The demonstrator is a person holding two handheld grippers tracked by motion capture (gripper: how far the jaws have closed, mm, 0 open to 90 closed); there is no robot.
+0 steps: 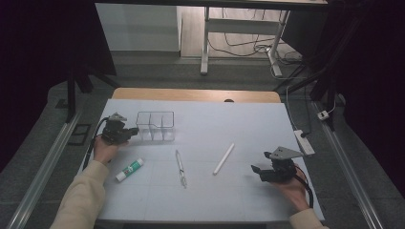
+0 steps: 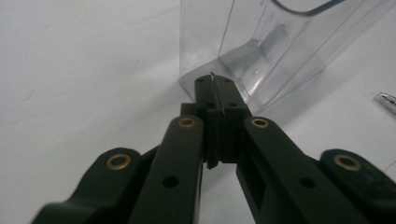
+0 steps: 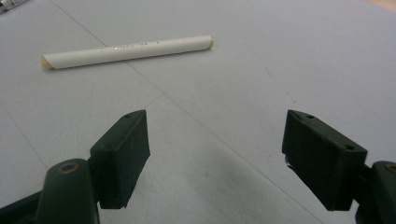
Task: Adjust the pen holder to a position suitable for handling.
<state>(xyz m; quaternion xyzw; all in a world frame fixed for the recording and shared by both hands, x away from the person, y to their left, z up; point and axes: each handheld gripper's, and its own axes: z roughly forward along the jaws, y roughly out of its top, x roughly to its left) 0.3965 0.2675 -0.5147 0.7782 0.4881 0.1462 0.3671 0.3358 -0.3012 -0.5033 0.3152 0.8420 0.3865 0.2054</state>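
My left gripper (image 1: 133,132) lies on the white table at the left wall of a clear plastic organizer (image 1: 155,125) with three compartments. In the left gripper view its jaws are pressed together (image 2: 214,81), and a thin glinting edge of the organizer (image 2: 261,42) runs between the pads. My right gripper (image 1: 255,169) rests near the table's right front and points left. It stands open (image 3: 217,135) with only bare table between the jaws. A white pen (image 3: 126,50) lies a short way beyond its tips.
A glue stick (image 1: 129,170) with a green label lies in front of the left hand. A silver pen (image 1: 180,167) and the white pen (image 1: 224,159) lie mid-table. A power strip (image 1: 304,141) sits at the table's right edge. The silver pen's tip (image 2: 386,100) shows right of the organizer.
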